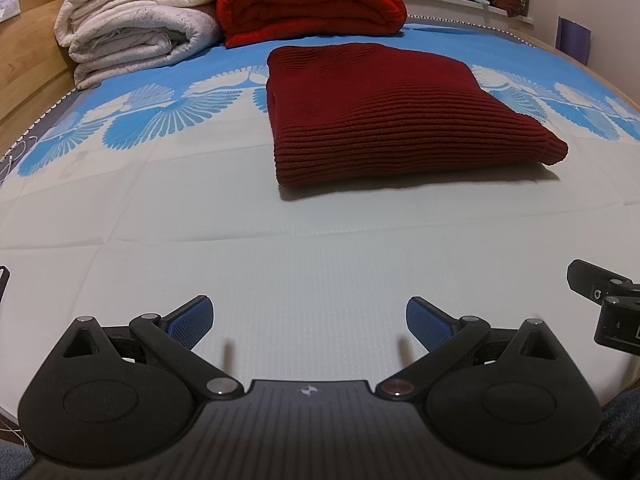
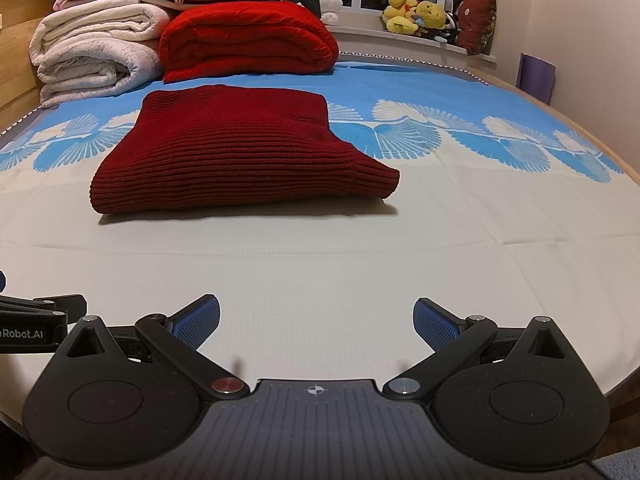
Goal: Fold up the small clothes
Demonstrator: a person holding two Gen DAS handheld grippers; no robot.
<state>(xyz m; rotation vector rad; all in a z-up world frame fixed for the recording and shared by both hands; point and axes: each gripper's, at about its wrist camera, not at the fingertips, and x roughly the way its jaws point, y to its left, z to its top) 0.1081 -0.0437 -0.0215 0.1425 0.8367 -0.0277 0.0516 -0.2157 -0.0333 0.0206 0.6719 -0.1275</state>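
A dark red ribbed sweater (image 1: 384, 116) lies folded into a compact rectangle on the bed; it also shows in the right wrist view (image 2: 240, 152). My left gripper (image 1: 310, 320) is open and empty, low over the pale sheet, well short of the sweater. My right gripper (image 2: 316, 320) is open and empty too, likewise back from the sweater, which lies ahead and to its left. Part of the right gripper shows at the right edge of the left wrist view (image 1: 608, 312), and part of the left gripper shows at the left edge of the right wrist view (image 2: 36, 324).
The bed sheet (image 1: 200, 208) is pale with a blue shell pattern. A folded bright red blanket (image 1: 312, 4) and cream blankets (image 1: 136, 24) are stacked at the back. Plush toys (image 2: 420, 16) sit on the windowsill. A wooden bed frame (image 1: 24, 52) runs along the left.
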